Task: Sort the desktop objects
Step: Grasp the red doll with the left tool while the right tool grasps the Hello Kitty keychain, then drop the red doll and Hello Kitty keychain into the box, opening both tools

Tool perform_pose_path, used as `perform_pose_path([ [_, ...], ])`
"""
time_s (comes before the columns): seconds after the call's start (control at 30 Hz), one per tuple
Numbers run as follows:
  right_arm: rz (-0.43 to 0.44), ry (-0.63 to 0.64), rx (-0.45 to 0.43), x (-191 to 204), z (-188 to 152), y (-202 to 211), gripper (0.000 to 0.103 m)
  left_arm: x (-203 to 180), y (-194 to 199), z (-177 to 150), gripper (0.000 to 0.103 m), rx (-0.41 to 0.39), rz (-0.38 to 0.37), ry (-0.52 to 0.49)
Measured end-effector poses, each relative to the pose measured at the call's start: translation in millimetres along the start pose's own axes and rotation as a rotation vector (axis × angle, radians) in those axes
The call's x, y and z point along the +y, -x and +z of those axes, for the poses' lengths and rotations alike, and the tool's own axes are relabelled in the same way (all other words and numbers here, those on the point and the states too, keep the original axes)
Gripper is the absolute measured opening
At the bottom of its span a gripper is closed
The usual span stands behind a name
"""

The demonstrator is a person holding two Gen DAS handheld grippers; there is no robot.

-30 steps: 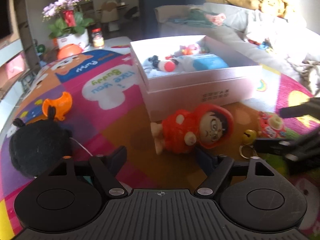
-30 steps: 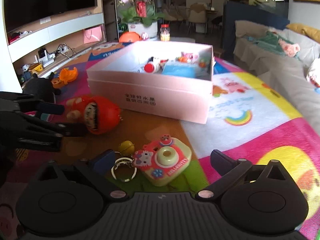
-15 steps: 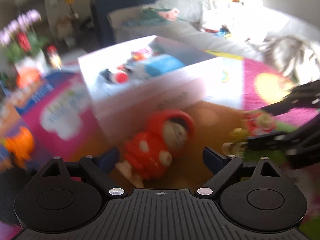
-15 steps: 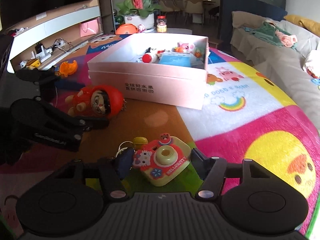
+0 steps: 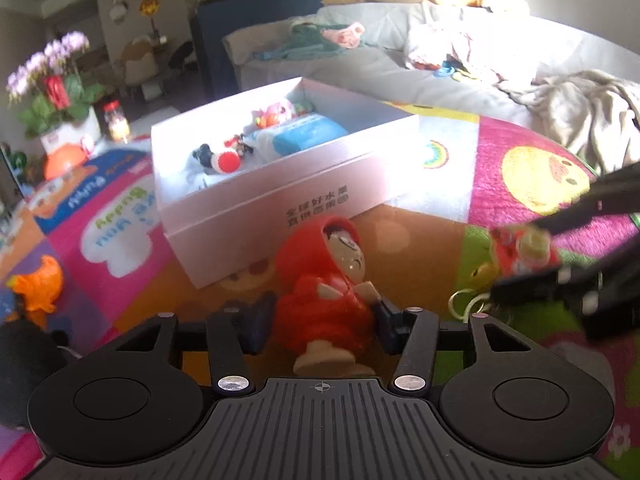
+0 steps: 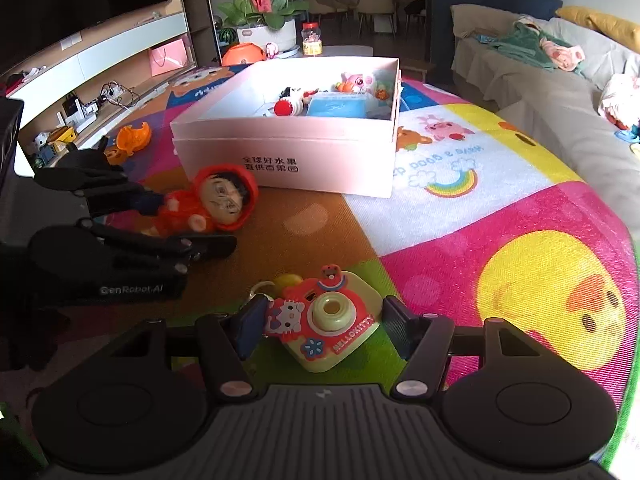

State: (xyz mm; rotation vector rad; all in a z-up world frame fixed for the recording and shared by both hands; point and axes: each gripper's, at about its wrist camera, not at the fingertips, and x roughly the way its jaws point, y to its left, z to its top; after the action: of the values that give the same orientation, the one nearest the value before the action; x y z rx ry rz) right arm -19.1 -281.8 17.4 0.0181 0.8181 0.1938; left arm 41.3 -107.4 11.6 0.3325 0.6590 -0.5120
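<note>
A red hooded doll [image 5: 328,292] lies on the colourful mat in front of the pink box [image 5: 304,192]. My left gripper [image 5: 320,320] has its fingers against both sides of the doll's body; this also shows in the right wrist view [image 6: 208,204]. A Hello Kitty toy camera [image 6: 324,316] with a key ring lies on the mat between the fingers of my right gripper [image 6: 320,328]. The left finger touches the camera; a small gap shows at the right finger. The box [image 6: 320,148] holds several small toys.
An orange toy [image 5: 38,284] and a black plush [image 5: 24,360] lie on the mat at the left. A flower pot [image 6: 264,12] stands behind the box. A sofa [image 6: 560,80] with clothes borders the mat on the right.
My left gripper moved forward and closed around the red doll. My right gripper moved forward and narrowed around the toy camera.
</note>
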Motion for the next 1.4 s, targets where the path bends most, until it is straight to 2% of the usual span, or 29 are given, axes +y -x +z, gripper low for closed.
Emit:
perform_pose_path([
  [0.13, -0.026, -0.009, -0.075, -0.6, 6.9, 26.4, 0.063, -0.7, 39.2, -0.9, 0.056, -0.065, -0.009, -0.006],
  [0.27, -0.021, -0.032, -0.184, -3.8, 25.6, 61.0, 0.063, 13.2, 71.9, 24.4, 0.054, -0.209, 0.055, 0.011],
  [0.33, -0.008, -0.041, -0.242, -5.5, 38.1, 76.7, 0.063, 20.1, 74.8, 42.9, 0.054, -0.267, 0.083, -0.003],
  [0.47, 0.002, -0.026, -0.315, -3.0, 57.6, 92.9, 0.063, 30.0, 59.9, 85.0, 0.054, -0.378, 0.193, -0.041],
  [0.5, 0.000, -0.021, -0.324, -2.5, 60.8, 94.3, 0.063, 33.3, 53.8, 91.5, 0.057, -0.392, 0.200, -0.039],
  [0.53, -0.003, -0.016, -0.330, -2.2, 63.7, 94.7, 0.063, 36.4, 47.2, 95.6, 0.064, -0.396, 0.200, -0.035],
  [0.63, -0.027, -0.012, -0.335, -3.7, 66.8, 93.2, 0.063, 40.3, 35.9, 86.2, 0.083, -0.339, 0.189, 0.012],
  [0.73, -0.048, -0.026, -0.315, -8.9, 64.7, 88.6, 0.063, 36.1, 36.0, 46.8, 0.094, -0.254, 0.108, 0.059],
  [0.93, -0.064, -0.046, -0.274, -13.2, 78.6, 68.8, 0.063, 37.2, 32.8, -25.9, 0.094, -0.078, 0.048, 0.194],
  [1.13, 0.007, -0.005, -0.375, 6.2, 130.5, 54.2, 0.063, 41.0, 45.4, -45.8, 0.098, -0.066, 0.038, 0.224],
  [1.17, 0.025, -0.005, -0.393, 8.6, 142.0, 50.2, 0.066, 41.2, 46.0, -46.2, 0.098, -0.064, 0.051, 0.216],
  [1.23, -0.004, -0.022, -0.411, 12.3, 158.0, 40.0, 0.092, 42.8, 52.1, -48.7, 0.100, -0.066, 0.079, 0.207],
  [1.3, -0.020, -0.050, -0.431, 14.6, 160.0, 33.0, 0.097, 44.8, 54.9, -50.7, 0.101, -0.065, 0.086, 0.209],
  [1.4, 0.025, -0.053, -0.398, 14.8, 141.1, 26.4, 0.103, 46.8, 53.2, -57.4, 0.101, -0.044, 0.085, 0.215],
])
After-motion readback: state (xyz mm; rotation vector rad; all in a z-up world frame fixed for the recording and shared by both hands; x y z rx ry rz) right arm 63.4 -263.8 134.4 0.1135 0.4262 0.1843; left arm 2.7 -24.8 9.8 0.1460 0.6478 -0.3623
